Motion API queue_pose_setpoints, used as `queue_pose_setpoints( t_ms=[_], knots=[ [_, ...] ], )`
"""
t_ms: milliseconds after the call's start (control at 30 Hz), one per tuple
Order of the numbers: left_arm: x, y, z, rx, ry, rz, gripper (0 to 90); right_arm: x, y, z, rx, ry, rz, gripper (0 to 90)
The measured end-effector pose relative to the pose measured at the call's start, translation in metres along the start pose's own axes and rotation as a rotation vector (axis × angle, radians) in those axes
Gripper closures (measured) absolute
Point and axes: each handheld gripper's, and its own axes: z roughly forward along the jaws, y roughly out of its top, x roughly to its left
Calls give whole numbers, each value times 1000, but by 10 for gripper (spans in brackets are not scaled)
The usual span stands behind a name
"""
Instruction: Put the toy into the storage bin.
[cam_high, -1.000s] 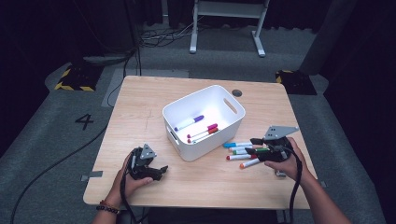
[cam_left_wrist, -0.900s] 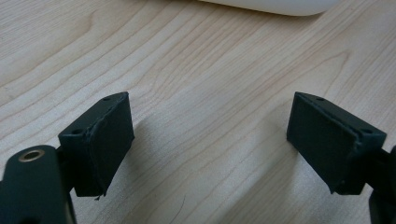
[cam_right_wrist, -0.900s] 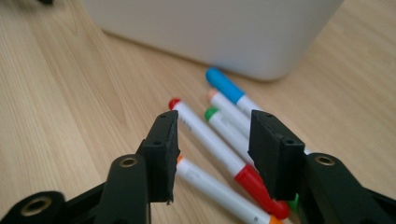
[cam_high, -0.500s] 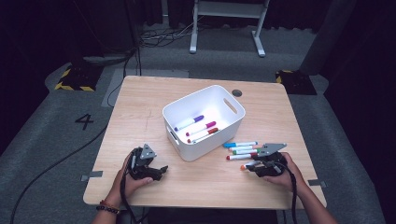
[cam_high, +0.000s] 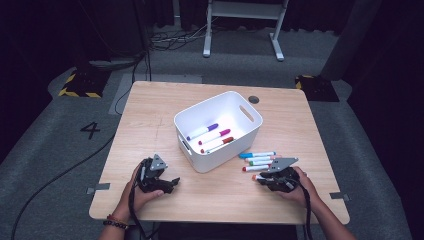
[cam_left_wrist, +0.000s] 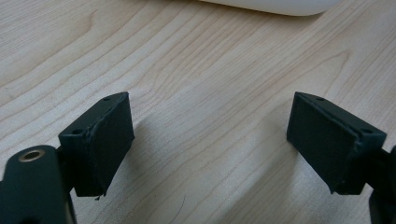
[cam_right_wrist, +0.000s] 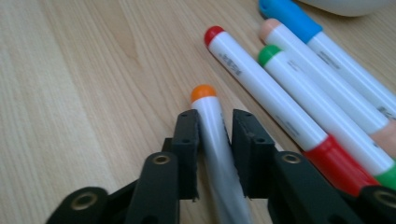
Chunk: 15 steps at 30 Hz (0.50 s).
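My right gripper lies low on the table's front right. Its jaws have just been closing and now press both sides of an orange-capped marker, whose cap pokes out past the fingertips. From above, that right gripper sits at the near end of a row of markers: blue, green and red. A white bin in the middle holds a purple, a pink and a red marker. My left gripper rests at the front left, its jaws wide apart over bare wood.
The red-capped, green-capped and peach-capped markers lie close beside my right jaws. The bin's near corner stands between the two hands. The wooden table has a dark floor around it.
My right gripper came down and toward the front edge, settling on the table, and its jaws closed onto the orange marker. The left hand has stayed put.
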Motion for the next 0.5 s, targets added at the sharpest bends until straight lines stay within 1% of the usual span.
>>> queue_pose_setpoints(
  t_ms=[33,67,100,133,167,200,267,300,367,400,433,500],
  knots=[
    [0,0,0,0,0,0,149,1,1,0,11,2,-4,756],
    [0,0,0,0,0,0,149,2,2,2,0,26,11,762],
    [0,0,0,0,0,0,148,4,3,3,2,19,18,762],
    [0,0,0,0,0,0,149,4,4,3,3,17,13,760],
    [0,0,0,0,0,0,148,5,5,3,3,16,30,713],
    [0,0,0,0,0,1,149,5,4,3,2,18,36,689],
    [0,0,0,0,1,1,149,4,2,0,-1,24,32,653],
    [0,0,0,1,0,2,149,3,0,-4,-4,19,40,633],
    [0,0,0,0,0,1,149,1,-4,-12,-25,29,51,616],
    [0,0,0,0,0,1,149,1,-8,-17,-24,18,59,597],
    [0,0,0,0,0,0,149,0,-12,-21,-23,13,56,593],
    [0,0,0,0,1,0,149,0,-21,-29,-20,16,71,584]
  ],
)
